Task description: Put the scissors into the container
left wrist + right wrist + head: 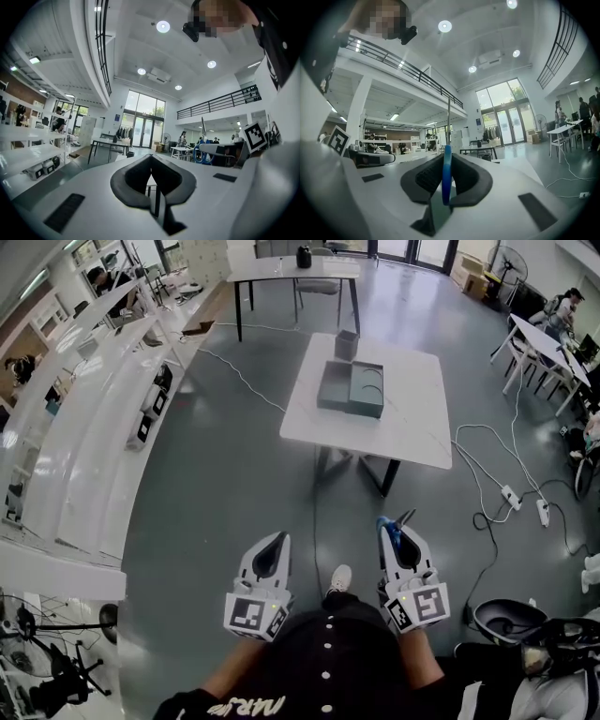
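The right gripper [398,526] was clamped on the blue-handled metal scissors [446,174] — the blue handle loop stood edge-on between its jaws, and the thin blade stuck out past their tips. The left gripper [151,161] had its jaws pressed together with nothing between them. The person held both low in front of the body, well apart from the flat grey compartmented container [352,388] on the white square table [412,432] ahead.
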Demonstrator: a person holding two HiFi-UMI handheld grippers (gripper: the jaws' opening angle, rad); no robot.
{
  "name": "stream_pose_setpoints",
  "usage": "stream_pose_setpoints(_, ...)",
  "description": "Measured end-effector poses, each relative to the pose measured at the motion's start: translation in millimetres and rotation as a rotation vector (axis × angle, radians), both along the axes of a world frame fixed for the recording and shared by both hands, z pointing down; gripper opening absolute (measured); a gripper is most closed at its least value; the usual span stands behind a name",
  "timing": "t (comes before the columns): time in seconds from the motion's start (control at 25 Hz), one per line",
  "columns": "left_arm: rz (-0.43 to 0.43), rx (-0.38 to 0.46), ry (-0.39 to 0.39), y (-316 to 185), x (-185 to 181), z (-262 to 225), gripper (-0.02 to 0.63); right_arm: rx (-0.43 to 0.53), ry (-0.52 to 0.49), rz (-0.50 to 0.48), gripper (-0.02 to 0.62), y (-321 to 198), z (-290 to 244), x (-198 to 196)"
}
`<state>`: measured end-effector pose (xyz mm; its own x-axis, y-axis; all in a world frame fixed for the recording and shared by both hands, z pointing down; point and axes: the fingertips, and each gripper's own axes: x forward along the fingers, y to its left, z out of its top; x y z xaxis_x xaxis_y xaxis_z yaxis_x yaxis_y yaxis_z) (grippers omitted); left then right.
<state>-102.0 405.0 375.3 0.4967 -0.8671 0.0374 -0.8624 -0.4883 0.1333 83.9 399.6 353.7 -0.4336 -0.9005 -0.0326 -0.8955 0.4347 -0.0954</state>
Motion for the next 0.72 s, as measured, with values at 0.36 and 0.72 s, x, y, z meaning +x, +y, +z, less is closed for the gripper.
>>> stream_pose_setpoints(0.36, -0.007, 0.010, -0.015, -67.0, 19.2, -7.8, 0.026, 0.007, -0.006, -0.009, 0.057, -69.8, -6.5, 18.6)
stream_pose_setpoints(0.72, -0.037, -0.002, -0.004, -116.2, 44.7, -3.8, 0.026, -0.005, -0.006, -0.032, 0.057, -118.1, -2.4, 42.9)
